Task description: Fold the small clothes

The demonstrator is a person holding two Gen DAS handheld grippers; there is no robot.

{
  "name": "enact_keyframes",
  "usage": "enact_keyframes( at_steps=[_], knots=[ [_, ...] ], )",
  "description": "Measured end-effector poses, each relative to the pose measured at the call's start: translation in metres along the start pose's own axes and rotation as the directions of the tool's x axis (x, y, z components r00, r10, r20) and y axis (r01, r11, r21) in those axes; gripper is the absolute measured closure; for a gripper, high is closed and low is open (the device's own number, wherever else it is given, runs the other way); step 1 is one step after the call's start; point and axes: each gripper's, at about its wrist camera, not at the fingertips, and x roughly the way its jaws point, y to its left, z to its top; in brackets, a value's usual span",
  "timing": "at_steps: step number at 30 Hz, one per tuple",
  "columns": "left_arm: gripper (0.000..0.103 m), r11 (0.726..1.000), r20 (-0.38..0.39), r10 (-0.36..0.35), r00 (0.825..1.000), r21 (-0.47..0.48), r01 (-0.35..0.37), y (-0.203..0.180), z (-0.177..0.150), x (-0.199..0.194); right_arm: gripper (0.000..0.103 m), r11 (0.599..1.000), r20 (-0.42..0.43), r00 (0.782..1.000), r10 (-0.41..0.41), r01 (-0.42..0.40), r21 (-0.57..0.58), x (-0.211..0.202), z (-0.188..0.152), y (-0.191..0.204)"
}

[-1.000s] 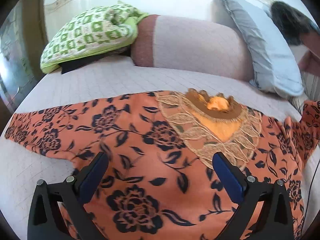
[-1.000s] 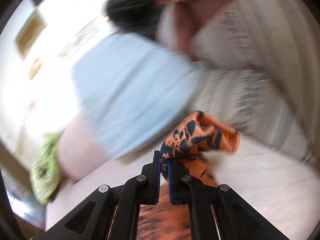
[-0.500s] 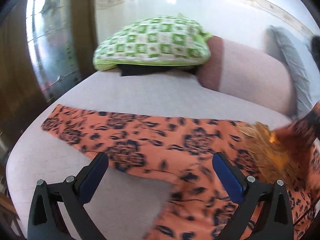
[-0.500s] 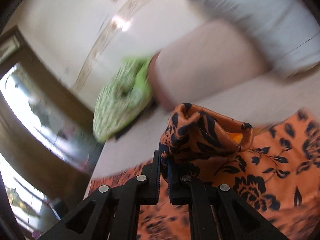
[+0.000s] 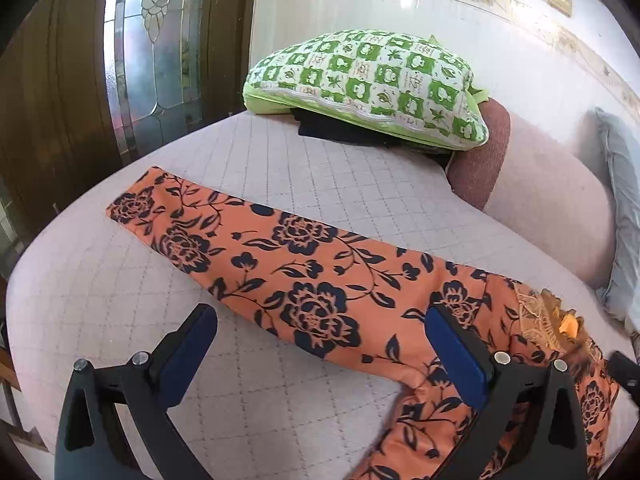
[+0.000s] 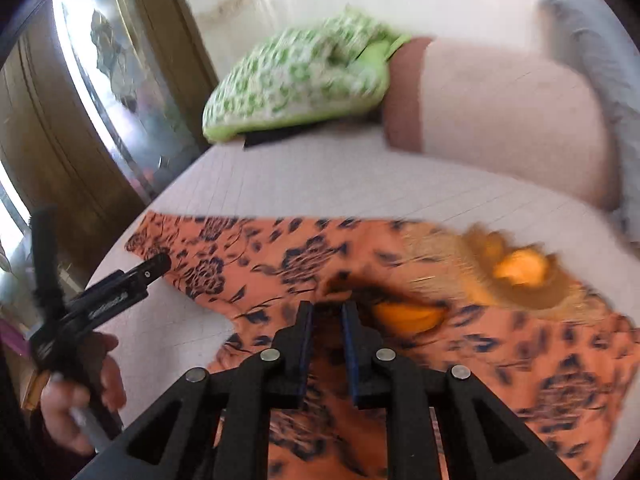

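An orange top with dark blue flowers (image 5: 320, 280) lies spread on the quilted bed; its left sleeve stretches flat toward the far left. My left gripper (image 5: 320, 344) is open and empty, hovering over that sleeve near the armpit. In the right wrist view the garment (image 6: 520, 344) has its right sleeve folded over the body, below the gold lace neckline (image 6: 520, 272). My right gripper (image 6: 326, 312) sits low over the folded sleeve with its jaws a narrow gap apart; the view is blurred and no cloth shows clearly between them. The left gripper also shows in that view (image 6: 154, 266).
A green-and-white patterned pillow (image 5: 372, 84) lies at the bed's far side on dark folded cloth. A pink bolster (image 5: 548, 204) and a pale blue pillow (image 5: 624, 200) lie to the right. A wooden door with leaded glass (image 5: 152, 48) stands at left, beyond the bed edge (image 5: 48, 264).
My right gripper carried the right sleeve leftward over the body and lowered it; its jaws have parted slightly. My left gripper swung left from the chest to the left sleeve.
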Motion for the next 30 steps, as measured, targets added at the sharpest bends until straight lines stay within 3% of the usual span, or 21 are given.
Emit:
enact_keyframes(
  at_steps=[4, 6, 9, 12, 17, 20, 22, 24, 27, 29, 30],
  knots=[
    [0.000, 0.998, 0.001, -0.055, 0.998, 0.037, 0.055, -0.027, -0.007, 0.000, 0.084, 0.995, 0.040, 0.996, -0.081, 0.078, 0.068, -0.036, -0.011, -0.046],
    [0.000, 0.993, -0.006, -0.089, 0.996, 0.079, 0.090, -0.048, -0.013, -0.001, 0.084, 0.991, 0.029, 0.996, -0.084, 0.080, 0.106, -0.045, -0.025, -0.071],
    [0.000, 0.972, -0.023, -0.138, 0.990, 0.189, 0.140, -0.084, -0.024, -0.006, 0.084, 0.976, -0.019, 0.989, -0.147, 0.148, 0.159, -0.051, -0.041, -0.098],
    [0.000, 0.930, 0.007, -0.188, 0.982, 0.322, 0.176, -0.114, -0.038, -0.020, 0.084, 0.968, -0.069, 0.986, -0.150, 0.160, 0.192, -0.048, -0.059, -0.122],
    [0.000, 0.806, 0.071, -0.206, 0.976, 0.578, 0.128, -0.161, -0.075, -0.036, 0.084, 0.929, -0.137, 0.985, -0.106, 0.147, 0.338, -0.024, -0.086, -0.173],
    [0.000, 0.759, 0.008, -0.225, 0.974, 0.629, 0.170, -0.175, -0.087, -0.027, 0.083, 0.915, -0.140, 0.990, -0.026, 0.080, 0.395, -0.016, -0.088, -0.183],
    [0.000, 0.747, -0.050, -0.226, 0.973, 0.632, 0.206, -0.179, -0.090, -0.016, 0.083, 0.917, -0.144, 0.990, -0.002, 0.059, 0.394, -0.012, -0.088, -0.181],
    [0.000, 0.750, -0.030, -0.181, 0.983, 0.643, 0.158, -0.181, -0.089, -0.004, 0.083, 0.914, -0.160, 0.987, 0.007, 0.059, 0.402, -0.006, -0.088, -0.180],
    [0.000, 0.748, 0.035, -0.001, 0.999, 0.663, -0.023, -0.186, -0.083, 0.029, 0.084, 0.898, -0.154, 0.988, 0.023, 0.047, 0.437, -0.005, -0.086, -0.184],
    [0.000, 0.751, 0.074, 0.159, 0.985, 0.638, -0.169, -0.179, -0.060, 0.057, 0.083, 0.893, -0.139, 0.990, 0.010, 0.054, 0.448, -0.006, -0.084, -0.186],
    [0.000, 0.768, 0.068, 0.192, 0.979, 0.611, -0.193, -0.172, -0.050, 0.062, 0.084, 0.889, -0.126, 0.992, 0.007, 0.051, 0.455, -0.007, -0.083, -0.186]
  ],
)
